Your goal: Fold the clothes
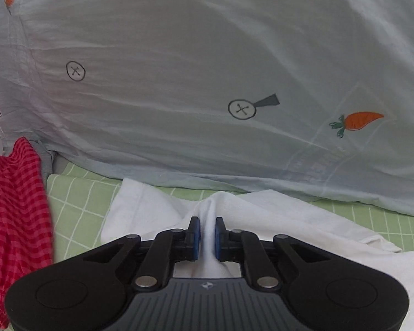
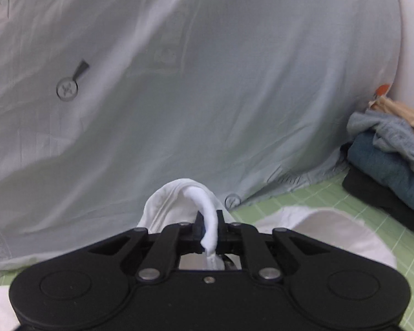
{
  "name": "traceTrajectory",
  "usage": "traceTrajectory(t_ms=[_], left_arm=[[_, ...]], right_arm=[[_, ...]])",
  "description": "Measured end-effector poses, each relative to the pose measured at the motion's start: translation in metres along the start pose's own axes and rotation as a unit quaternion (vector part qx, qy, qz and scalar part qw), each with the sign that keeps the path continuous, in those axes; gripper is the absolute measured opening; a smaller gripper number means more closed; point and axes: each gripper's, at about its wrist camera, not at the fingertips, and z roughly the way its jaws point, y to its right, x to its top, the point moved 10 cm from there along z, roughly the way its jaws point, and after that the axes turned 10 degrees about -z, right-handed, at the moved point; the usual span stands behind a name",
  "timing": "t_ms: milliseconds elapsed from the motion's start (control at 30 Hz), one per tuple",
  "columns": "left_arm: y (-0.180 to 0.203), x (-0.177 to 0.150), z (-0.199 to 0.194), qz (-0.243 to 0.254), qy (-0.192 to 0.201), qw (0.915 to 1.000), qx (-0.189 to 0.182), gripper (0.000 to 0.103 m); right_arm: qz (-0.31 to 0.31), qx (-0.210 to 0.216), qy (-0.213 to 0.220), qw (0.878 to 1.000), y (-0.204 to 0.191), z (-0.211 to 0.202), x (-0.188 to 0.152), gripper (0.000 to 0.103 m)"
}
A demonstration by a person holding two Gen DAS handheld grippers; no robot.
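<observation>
Left gripper clamped on a pinch of white garment, blue pads squeezing a raised ridge of cloth between them. Garment spread flat on green grid sheet, far edge running 9 to 3 o'clock just short of the pale quilt. Narrow strip of bare sheet between garment's far edge and quilt hem at 12 o'clock. More open sheet at 9–10 o'clock, bounded by red checked cloth bunched at left edge. Garment's left border angled, near but not touching red cloth. At 3 o'clock, garment's right edge rumpled, sheet showing beyond it up to quilt hem. Carrot print on quilt at 2 o'clock.

Right gripper clenched on a rolled fold of white garment, fold arching up and over from 11 o'clock and down between the fingers, tail hanging into the gripper body. Rest of garment lying at 3 o'clock, curved edge against green sheet. Quilt filling view from 9 through 1 o'clock, hem close behind the lifted fold at 12. Folded stack at 3 o'clock: dark item at bottom, teal above, pale blue and tan on top. Band of bare sheet between garment's edge and stack. Little room forward, some to right.
</observation>
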Motion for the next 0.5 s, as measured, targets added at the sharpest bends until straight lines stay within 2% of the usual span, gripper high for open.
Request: traceTrajectory(t_ms=[67,100,133,167,200,233,267,333,433,500], left_arm=[[0.000,-0.010,0.014,0.001,-0.013,0.9999,0.000,0.018],[-0.001,-0.015,0.011,0.013,-0.001,0.9999,-0.001,0.021],[-0.001,-0.019,0.006,0.027,0.008,0.9996,-0.005,0.022],[-0.002,-0.022,0.000,0.036,0.012,0.9992,-0.012,0.028],[-0.003,-0.025,-0.008,0.042,0.016,0.9987,-0.023,0.037],[-0.005,-0.028,-0.018,0.043,0.020,0.9983,-0.035,0.046],[-0.008,-0.030,-0.029,0.036,0.024,0.9979,-0.048,0.051],[-0.014,-0.035,-0.051,0.024,0.032,0.9966,-0.072,0.063],[-0.023,-0.047,-0.081,0.017,0.049,0.9955,-0.079,0.070],[-0.024,-0.058,-0.102,0.031,0.059,0.9950,-0.074,0.072]], right_arm=[[0.003,0.004,-0.059,0.998,-0.010,0.026,-0.021,0.014],[-0.002,-0.004,-0.054,0.999,-0.010,0.020,-0.024,0.019],[-0.003,-0.011,-0.047,0.999,-0.008,0.012,-0.027,0.032],[0.008,-0.014,-0.026,1.000,-0.002,-0.005,-0.026,0.052],[0.020,-0.018,-0.005,1.000,0.004,-0.023,-0.024,0.065],[0.040,-0.023,0.015,0.999,0.015,-0.046,-0.024,0.082],[0.057,-0.029,0.027,0.998,0.024,-0.066,-0.027,0.086],[0.089,-0.042,0.047,0.994,0.042,-0.105,-0.036,0.086],[0.109,-0.061,0.018,0.992,0.059,-0.142,-0.070,0.086],[0.117,-0.067,-0.007,0.991,0.064,-0.159,-0.097,0.086]])
